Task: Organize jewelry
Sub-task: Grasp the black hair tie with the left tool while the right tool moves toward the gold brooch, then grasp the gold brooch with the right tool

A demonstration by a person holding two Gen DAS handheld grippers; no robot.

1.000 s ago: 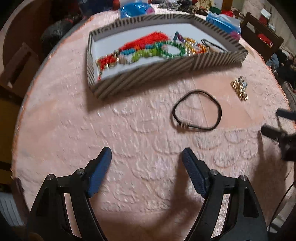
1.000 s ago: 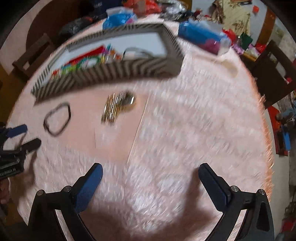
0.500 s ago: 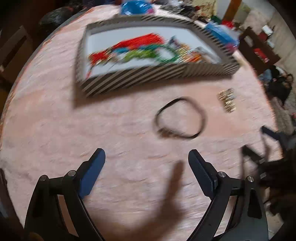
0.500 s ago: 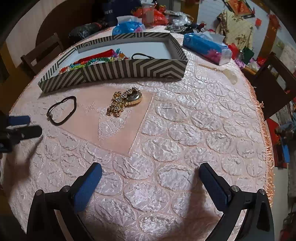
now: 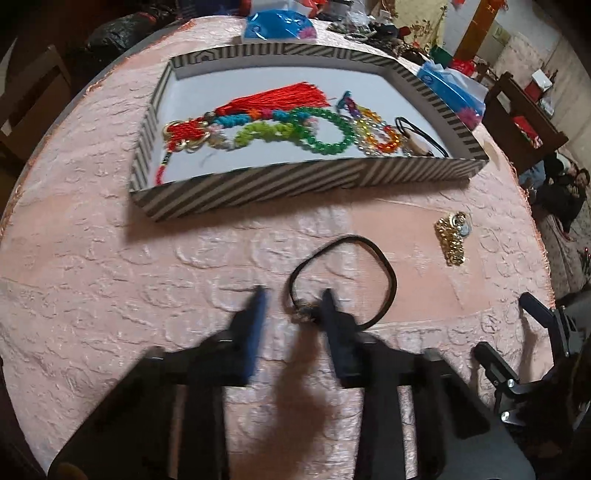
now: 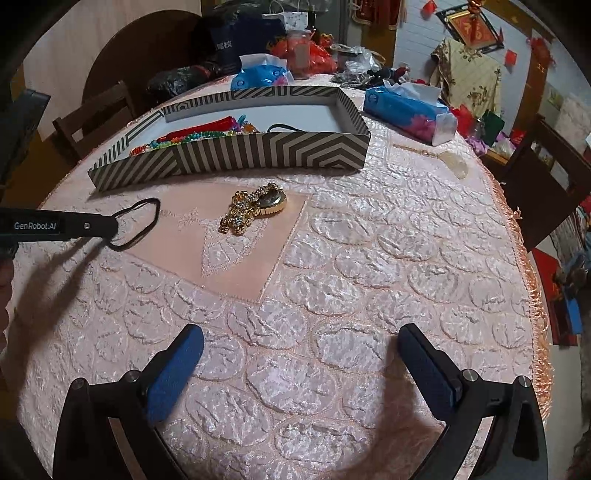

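Note:
A black cord bracelet with a small metal clasp lies on the pink cloth; it also shows in the right wrist view. My left gripper sits at its near-left edge, fingers partly closed and blurred, the clasp between them. A gold watch lies to the right, also seen in the right wrist view. The striped box holds several colourful bead strings and a red tassel. My right gripper is open and empty above the cloth, near the front edge.
A blue tissue pack lies right of the striped box. Another blue pack and clutter sit behind it. Chairs stand around the round table. The left gripper's arm shows in the right view.
My left gripper has moved forward to the black bracelet and its fingers have narrowed around the clasp. My right gripper has steadied and stays open.

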